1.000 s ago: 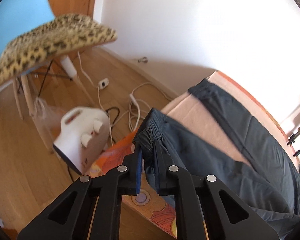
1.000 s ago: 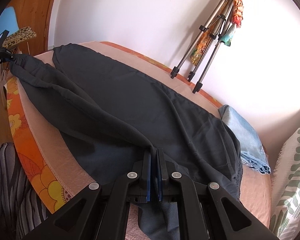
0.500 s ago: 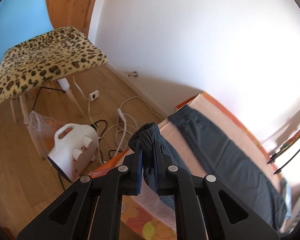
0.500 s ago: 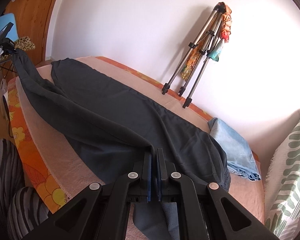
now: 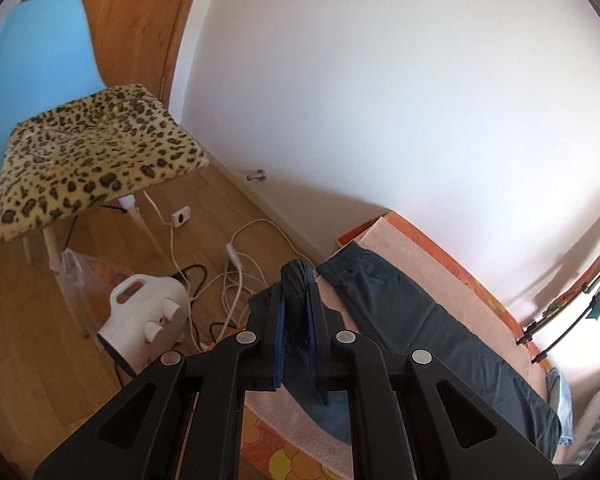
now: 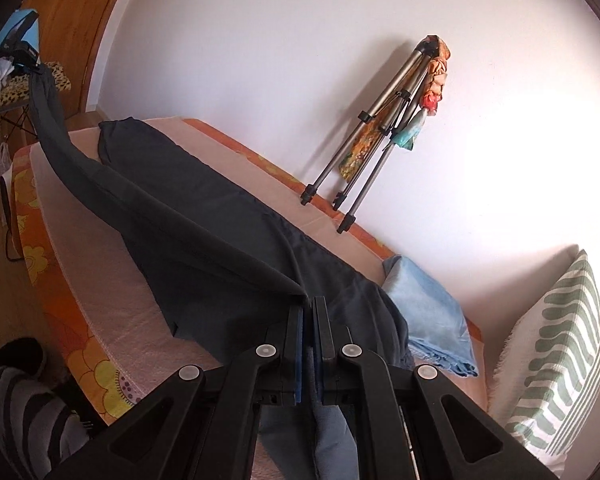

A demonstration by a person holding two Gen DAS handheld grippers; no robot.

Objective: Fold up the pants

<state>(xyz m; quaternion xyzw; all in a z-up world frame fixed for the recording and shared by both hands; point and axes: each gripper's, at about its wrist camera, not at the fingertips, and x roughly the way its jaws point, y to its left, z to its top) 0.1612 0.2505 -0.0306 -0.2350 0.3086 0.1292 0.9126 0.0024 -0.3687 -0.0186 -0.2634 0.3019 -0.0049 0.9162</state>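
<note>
Left wrist view: the left gripper (image 5: 296,320) is clamped on a bunched fold of the dark pants (image 5: 432,332), which bulges out past the fingertips.
Right wrist view: the right gripper (image 6: 309,316) is pressed shut on a thin edge of the pants (image 6: 204,216), with cloth hanging below the fingers.
Pants: one long edge is lifted and runs taut from the right fingertips to the far-left gripper; the rest lies flat on the bed (image 6: 100,280) beyond and left of the fingers.
Step in hand: probably carrying the raised edge over the leg lying beyond, to lay one half on the other.
Doing it well: keep both grips firm and the span taut so no sag or wrinkle forms; carry both ends together and match edge to edge before letting go.
Watch: folded blue cloth (image 6: 428,308), just right of the right fingers, and tripod (image 6: 376,128) beyond; keep clear.
</note>
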